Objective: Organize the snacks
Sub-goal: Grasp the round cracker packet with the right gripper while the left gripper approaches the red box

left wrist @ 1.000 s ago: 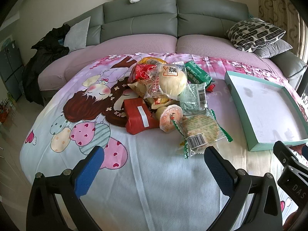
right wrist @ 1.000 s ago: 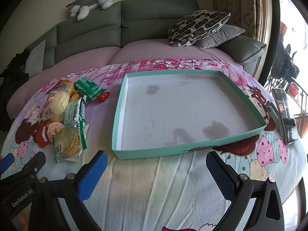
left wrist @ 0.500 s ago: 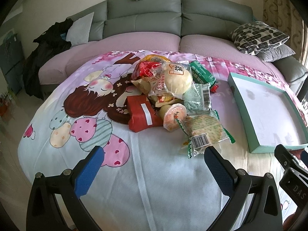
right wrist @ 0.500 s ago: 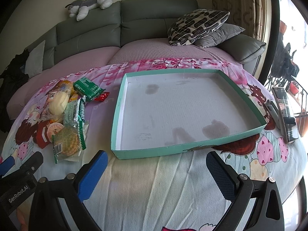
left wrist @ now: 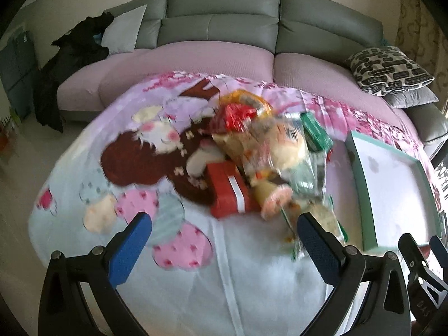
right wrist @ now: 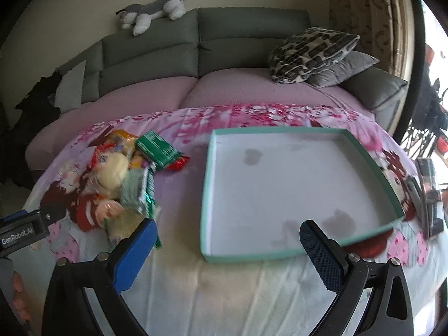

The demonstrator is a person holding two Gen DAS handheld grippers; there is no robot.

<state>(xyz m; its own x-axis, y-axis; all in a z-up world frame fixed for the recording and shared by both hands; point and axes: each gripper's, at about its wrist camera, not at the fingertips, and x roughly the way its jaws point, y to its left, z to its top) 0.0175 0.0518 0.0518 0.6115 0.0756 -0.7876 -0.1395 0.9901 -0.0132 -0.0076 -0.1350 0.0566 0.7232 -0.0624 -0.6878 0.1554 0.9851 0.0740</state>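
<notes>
**Approach to the First Snack**

The left gripper point(left wrist: 224, 232) and right gripper point(right wrist: 228, 238) were both spread and empty. The snack pile point(left wrist: 266, 165) lay on the printed cloth point(left wrist: 252, 280), beside the empty tray point(right wrist: 280, 190). Nothing was sorted yet. The next move called for closing on one packet.

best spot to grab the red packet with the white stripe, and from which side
Take the red packet across its near, lower end, coming in from the front with the open left gripper. That end lies bare on the blanket, while its far end and right side butt against the other snacks. Blur hides finer detail.
</notes>
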